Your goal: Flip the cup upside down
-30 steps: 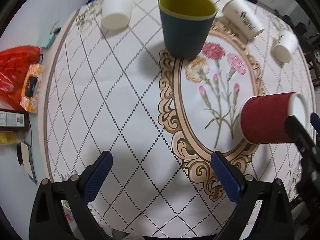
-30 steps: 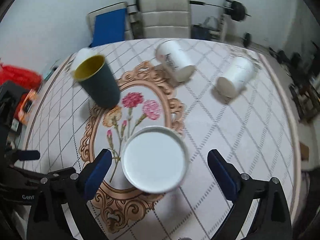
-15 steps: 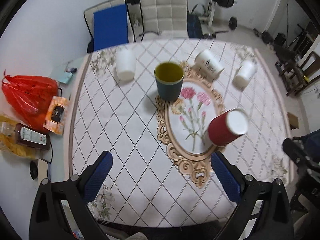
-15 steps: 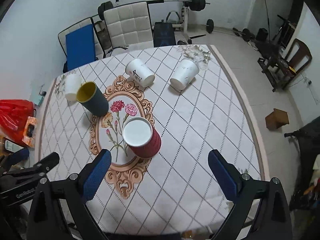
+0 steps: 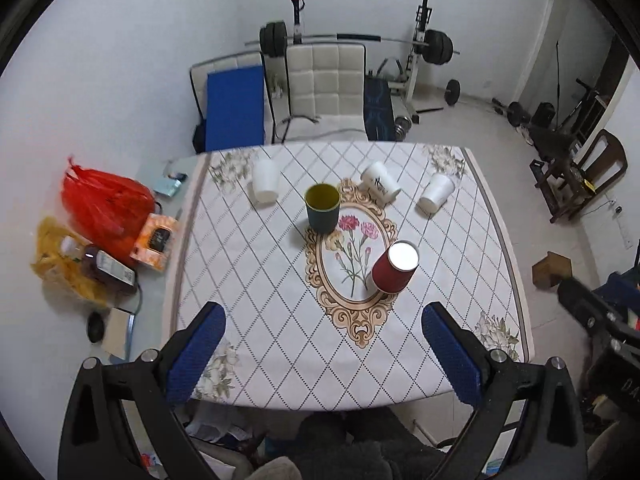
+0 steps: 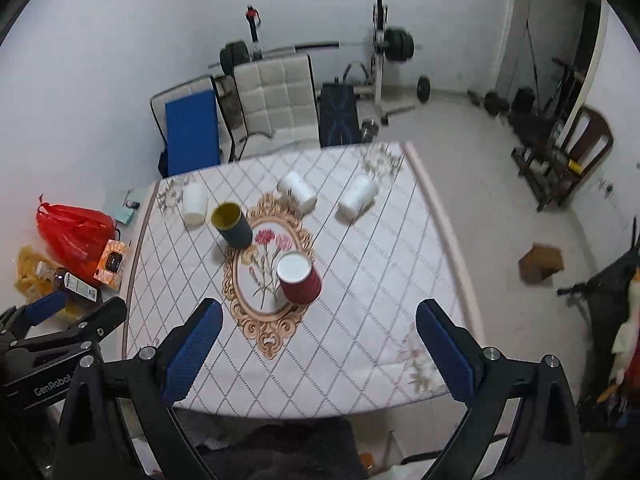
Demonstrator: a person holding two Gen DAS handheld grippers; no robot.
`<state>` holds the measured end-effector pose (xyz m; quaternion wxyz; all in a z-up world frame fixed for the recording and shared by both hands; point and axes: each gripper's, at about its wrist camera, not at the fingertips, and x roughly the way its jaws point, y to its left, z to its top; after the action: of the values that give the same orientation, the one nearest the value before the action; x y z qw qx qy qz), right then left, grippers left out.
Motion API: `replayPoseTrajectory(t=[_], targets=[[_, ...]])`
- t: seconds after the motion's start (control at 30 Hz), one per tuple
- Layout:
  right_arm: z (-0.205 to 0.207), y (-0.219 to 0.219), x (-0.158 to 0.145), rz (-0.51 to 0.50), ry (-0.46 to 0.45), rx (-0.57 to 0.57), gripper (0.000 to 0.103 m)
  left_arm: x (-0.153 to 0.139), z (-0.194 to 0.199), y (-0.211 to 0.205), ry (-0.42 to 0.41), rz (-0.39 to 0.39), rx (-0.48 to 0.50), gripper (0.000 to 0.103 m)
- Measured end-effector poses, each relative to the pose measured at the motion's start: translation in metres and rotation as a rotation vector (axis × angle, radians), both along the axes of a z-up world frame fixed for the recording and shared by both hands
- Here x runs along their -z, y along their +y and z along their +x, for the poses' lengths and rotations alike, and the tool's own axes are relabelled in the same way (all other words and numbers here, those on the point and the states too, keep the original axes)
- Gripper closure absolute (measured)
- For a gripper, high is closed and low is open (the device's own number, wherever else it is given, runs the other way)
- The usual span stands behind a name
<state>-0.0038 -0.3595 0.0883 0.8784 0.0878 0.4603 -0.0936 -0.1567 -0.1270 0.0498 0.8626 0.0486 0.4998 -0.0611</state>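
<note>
A red ribbed paper cup [image 5: 394, 267] stands upside down, white base up, on the right of the oval flower print; it also shows in the right wrist view [image 6: 299, 283]. A dark green cup with a yellow inside [image 5: 322, 208] stands upright behind it, also seen in the right wrist view [image 6: 233, 226]. My left gripper [image 5: 324, 354] is open and empty, high above the table's near edge. My right gripper [image 6: 318, 354] is open and empty too, equally far back.
Three white cups [image 5: 265, 186] [image 5: 380, 188] [image 5: 437, 193] lie or stand toward the table's far side. A red bag [image 5: 100, 204], a bottle and boxes sit on the floor at the left. A white chair [image 5: 326, 88] and a weight bench stand behind the table [image 5: 480, 240].
Both grippers have pulled far up and back from the table. The red cup, close in front of the right gripper a second ago, now stands alone upside down.
</note>
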Motion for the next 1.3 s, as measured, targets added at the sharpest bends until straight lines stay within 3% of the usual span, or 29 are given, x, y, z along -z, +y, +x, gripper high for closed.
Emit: replayPoseTrajectory(t=[0.1, 0.3, 0.67, 1.3], targets=[[-0.021, -0.003, -0.029, -0.023, -0.038, 0.006, 0.004, -0.014, -0.014, -0.003, -0.001, -0.008, -0.001, 0.002], [-0.048, -0.014, -0.058, -0.032, -0.057, 0.017, 0.001, -0.024, -0.031, -0.013, 0.001, -0.014, 0.004, 0.002], [-0.062, -0.032, -0.066, -0.023, -0.042, 0.012, 0.001, -0.037, -0.039, -0.021, -0.055, -0.009, -0.019, 0.002], [-0.041, -0.032, -0.066, -0.054, -0.055, -0.028, 0.001, -0.041, -0.032, -0.022, -0.073, 0.011, -0.071, 0.001]])
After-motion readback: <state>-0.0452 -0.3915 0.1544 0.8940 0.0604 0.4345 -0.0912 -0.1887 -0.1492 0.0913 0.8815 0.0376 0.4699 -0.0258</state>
